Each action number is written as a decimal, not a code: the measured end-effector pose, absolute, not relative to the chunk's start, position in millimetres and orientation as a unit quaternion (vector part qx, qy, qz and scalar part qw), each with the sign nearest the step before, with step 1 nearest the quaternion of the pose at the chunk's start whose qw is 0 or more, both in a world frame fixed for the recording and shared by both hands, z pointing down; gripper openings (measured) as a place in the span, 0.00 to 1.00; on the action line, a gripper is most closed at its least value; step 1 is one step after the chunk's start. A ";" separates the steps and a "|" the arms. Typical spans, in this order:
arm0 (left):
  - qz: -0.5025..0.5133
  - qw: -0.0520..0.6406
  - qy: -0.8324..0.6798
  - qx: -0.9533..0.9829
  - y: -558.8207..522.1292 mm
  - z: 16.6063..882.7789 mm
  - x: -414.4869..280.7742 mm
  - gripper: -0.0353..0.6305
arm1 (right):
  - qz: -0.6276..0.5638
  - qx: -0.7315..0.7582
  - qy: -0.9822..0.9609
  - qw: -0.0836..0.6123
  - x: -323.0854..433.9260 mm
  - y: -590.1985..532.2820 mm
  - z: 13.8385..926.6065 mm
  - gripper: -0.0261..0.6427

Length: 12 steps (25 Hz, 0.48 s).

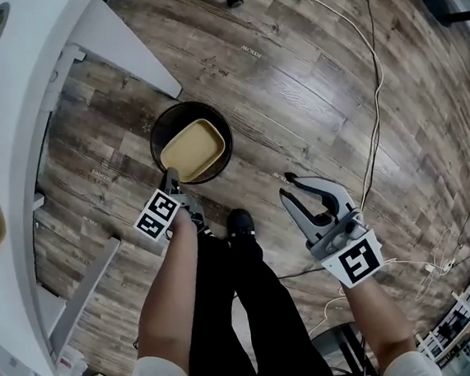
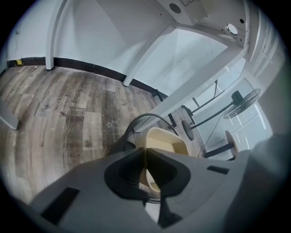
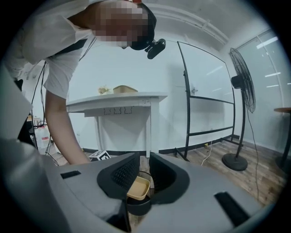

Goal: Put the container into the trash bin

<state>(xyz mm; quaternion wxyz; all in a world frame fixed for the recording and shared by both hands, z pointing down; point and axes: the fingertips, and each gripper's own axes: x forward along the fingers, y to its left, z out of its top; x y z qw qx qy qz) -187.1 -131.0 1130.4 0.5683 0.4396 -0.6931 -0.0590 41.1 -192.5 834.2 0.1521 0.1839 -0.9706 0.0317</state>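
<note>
A tan rectangular container (image 1: 192,150) sits tilted in the mouth of a round black trash bin (image 1: 158,131) on the wood floor. My left gripper (image 1: 171,178) is shut on the container's near rim. In the left gripper view the jaws (image 2: 144,154) pinch that rim, with the container (image 2: 167,140) and the bin's rim (image 2: 146,117) just beyond. My right gripper (image 1: 286,185) hangs to the right of the bin with a small gap between its jaws and nothing in it. From the right gripper view (image 3: 144,160) the container (image 3: 138,188) and bin (image 3: 138,205) show well ahead.
A white table (image 1: 14,122) curves along the left, its leg (image 1: 126,45) close behind the bin. A cable (image 1: 375,120) runs across the floor on the right. The person's black trousers and shoe (image 1: 239,222) stand between the grippers. A standing fan (image 3: 241,86) is at the right.
</note>
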 end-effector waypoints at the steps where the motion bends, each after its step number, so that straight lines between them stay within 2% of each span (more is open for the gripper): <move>1: -0.058 0.568 -0.693 0.440 -131.0 1132.7 -187.4 0.09 | 0.028 0.185 -0.970 0.152 41.9 -192.8 834.9 0.17; 9: -0.078 0.566 -0.690 0.444 -136.5 1142.8 -186.8 0.09 | 0.045 0.195 -0.968 0.155 46.7 -196.3 848.3 0.17; 12: -0.075 0.559 -0.690 0.454 -141.5 1140.6 -185.7 0.12 | 0.056 0.203 -0.966 0.151 48.4 -199.6 849.9 0.17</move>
